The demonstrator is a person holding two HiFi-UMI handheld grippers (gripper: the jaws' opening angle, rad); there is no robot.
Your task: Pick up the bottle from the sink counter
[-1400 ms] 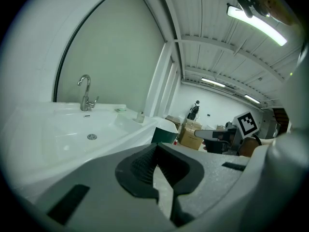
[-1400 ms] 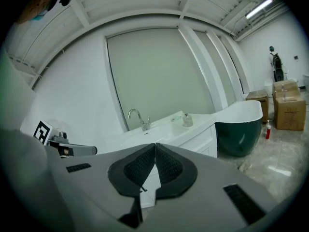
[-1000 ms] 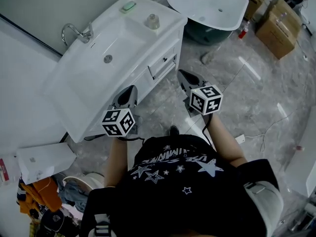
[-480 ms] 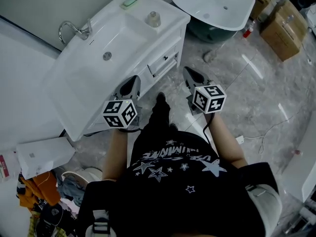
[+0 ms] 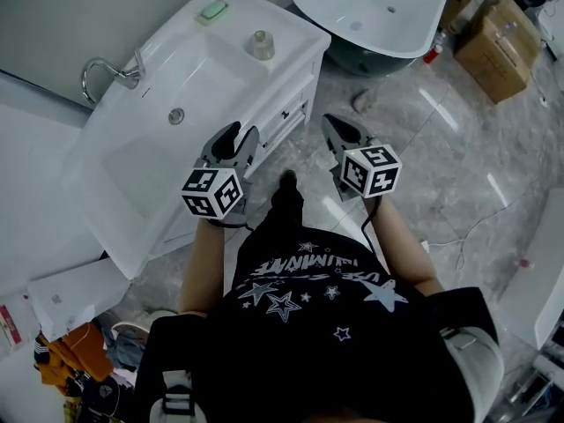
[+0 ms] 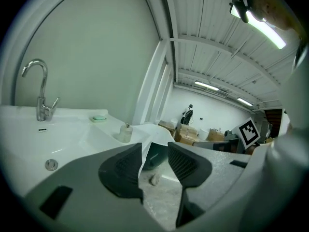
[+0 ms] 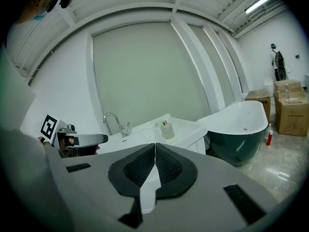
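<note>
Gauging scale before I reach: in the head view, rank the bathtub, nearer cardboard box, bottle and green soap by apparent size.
1. Bathtub, cropped at the top edge
2. Nearer cardboard box
3. Bottle and green soap: about alike, not ranked

We list: one white-lined, dark green bathtub [image 5: 370, 11] on grey marble floor [image 5: 458, 157]; cardboard boxes [image 5: 495, 47] near it; one chrome tap [image 5: 107, 67]; one green soap bar [image 5: 212, 10]; orange clothing [image 5: 63, 346], lower left.
</note>
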